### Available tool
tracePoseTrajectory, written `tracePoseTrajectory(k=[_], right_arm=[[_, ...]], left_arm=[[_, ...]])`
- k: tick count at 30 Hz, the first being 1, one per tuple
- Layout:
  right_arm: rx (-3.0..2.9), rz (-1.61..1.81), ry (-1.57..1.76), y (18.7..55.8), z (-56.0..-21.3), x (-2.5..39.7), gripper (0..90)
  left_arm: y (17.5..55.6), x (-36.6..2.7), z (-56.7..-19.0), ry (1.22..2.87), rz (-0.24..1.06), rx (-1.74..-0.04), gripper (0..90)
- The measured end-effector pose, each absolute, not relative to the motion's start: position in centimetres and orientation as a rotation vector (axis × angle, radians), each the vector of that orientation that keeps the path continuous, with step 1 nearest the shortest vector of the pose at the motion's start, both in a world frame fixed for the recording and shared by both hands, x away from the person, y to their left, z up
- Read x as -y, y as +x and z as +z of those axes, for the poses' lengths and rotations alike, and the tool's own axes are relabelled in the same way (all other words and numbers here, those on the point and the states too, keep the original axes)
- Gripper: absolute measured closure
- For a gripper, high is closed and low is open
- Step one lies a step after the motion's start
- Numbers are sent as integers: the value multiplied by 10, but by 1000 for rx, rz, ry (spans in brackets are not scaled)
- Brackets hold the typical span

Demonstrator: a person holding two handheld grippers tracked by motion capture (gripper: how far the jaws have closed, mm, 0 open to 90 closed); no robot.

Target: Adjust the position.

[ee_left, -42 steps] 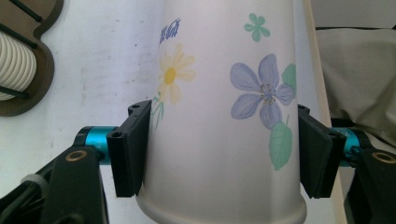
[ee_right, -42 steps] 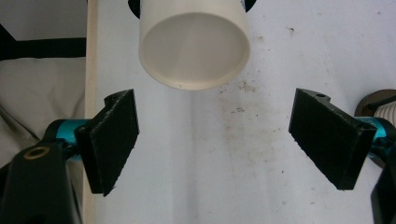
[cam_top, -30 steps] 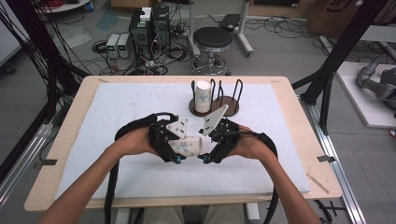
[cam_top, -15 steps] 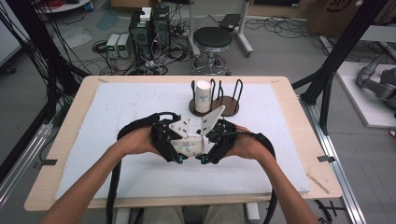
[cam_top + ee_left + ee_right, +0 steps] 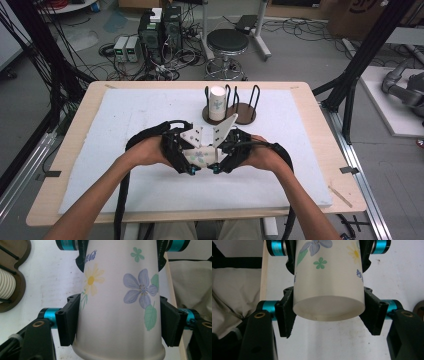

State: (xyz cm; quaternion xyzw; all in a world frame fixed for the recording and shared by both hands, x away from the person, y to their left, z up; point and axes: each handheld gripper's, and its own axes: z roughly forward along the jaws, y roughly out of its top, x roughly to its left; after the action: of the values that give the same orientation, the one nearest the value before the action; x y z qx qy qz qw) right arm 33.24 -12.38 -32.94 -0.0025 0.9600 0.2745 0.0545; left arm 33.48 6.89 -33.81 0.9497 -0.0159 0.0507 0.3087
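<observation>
At the middle of the white-padded table (image 5: pixel 125 130), a flowered paper cup (image 5: pixel 199 156) is lying on its side in the air between both sets of tongs, left tongs (image 5: pixel 186 160) and right tongs (image 5: pixel 220 159) facing each other. The left tongs (image 5: pixel 117 323) are closing on the cup (image 5: pixel 120 302) near its rolled rim, pads touching both sides; the right tongs (image 5: pixel 328 315) are gripping the cup (image 5: pixel 328 290) near its flat base. Beyond them, a dark wooden rack (image 5: pixel 245 112) is standing, carrying an upright white cup stack (image 5: pixel 216 102).
</observation>
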Motion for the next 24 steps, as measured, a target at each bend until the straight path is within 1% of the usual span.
tracePoseTrajectory(k=[2,3,7,12,17,24], right_arm=[[-2923,830,-19,332,-330,123,369],[-2922,825,-25,332,-331,123,369],[-2927,837,-11,333,-333,124,369],[-2935,840,-7,334,-334,125,369],[-2933,852,-2,335,-336,126,369],[-2906,939,24,339,-339,139,369]], left_arm=[[336,-70,-338,2499,111,40,178],[337,-71,-338,2495,122,21,153],[340,-75,-337,2467,110,-9,138],[339,-77,-337,2458,101,4,138],[339,-82,-333,2408,100,4,138],[335,-99,-324,2253,131,-53,138]])
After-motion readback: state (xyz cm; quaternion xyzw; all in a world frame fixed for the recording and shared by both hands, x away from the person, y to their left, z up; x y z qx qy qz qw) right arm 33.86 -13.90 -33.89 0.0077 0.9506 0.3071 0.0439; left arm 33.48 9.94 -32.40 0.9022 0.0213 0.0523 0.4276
